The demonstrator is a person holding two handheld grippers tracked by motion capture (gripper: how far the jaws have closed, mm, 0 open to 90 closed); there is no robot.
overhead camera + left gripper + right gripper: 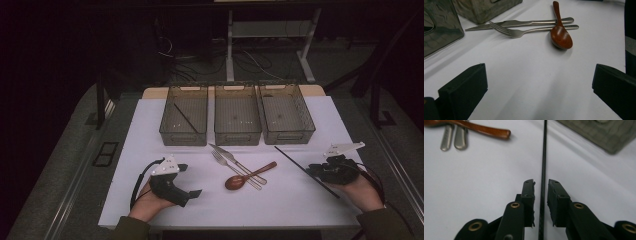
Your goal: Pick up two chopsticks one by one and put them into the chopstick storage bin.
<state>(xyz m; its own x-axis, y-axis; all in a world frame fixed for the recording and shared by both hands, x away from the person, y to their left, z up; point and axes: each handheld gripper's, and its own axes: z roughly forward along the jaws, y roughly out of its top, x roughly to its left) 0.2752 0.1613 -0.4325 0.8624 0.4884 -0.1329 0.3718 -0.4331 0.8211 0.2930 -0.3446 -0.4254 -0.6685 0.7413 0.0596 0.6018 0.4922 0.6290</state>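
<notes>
Black and thin, the chopstick (306, 171) lies flat on the white table cover (280, 205) in the high view, its long axis running diagonally from a far end just in front of the right-hand bin (286, 112) to a near end toward the table's right front edge; the right gripper (320, 170) sits over its nearer half, held in the person's right hand (361, 192). The left gripper (190, 181) rests at the left of the cover, well apart from the fork (234, 169), knife (237, 164) and wooden spoon (248, 176) that lie crossed in the middle. A second black stick (186, 118) lies slanted in the left-hand bin (184, 115). In the left gripper view the jaws stand wide apart with bare cover between them, the wooden spoon's bowl beyond, resting against the fork's handle. In the right gripper view the chopstick runs straight away from the camera, between the two jaws, which have drawn in close on either side; a sliver of white shows at each pad, so they are not pressing on it.
</notes>
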